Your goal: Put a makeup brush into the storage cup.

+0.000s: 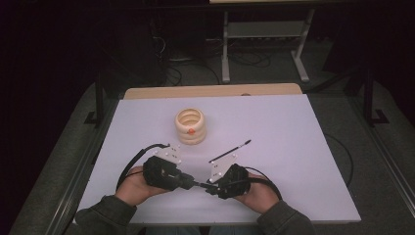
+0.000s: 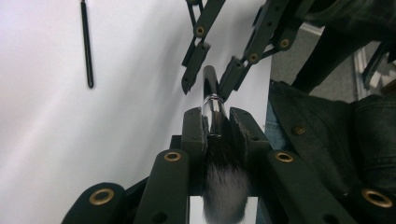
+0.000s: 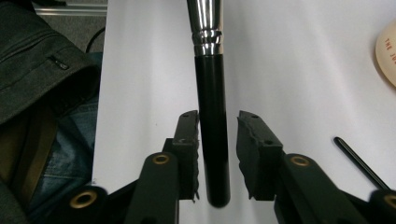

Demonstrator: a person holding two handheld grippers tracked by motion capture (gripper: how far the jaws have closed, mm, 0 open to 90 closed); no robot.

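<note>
Handing brush (image 2: 212,105) over: left gripper (image 2: 216,122) clamps its ferrule, right gripper (image 3: 218,128) slack around handle; next I pull right clear

The only lettering is on the cream ring-shaped holder (image 3: 387,53), at the right edge of the right gripper view: small red capitals near its rim, of which "THE" seems readable. A second line beneath it is cut off and too small to make out.
</note>
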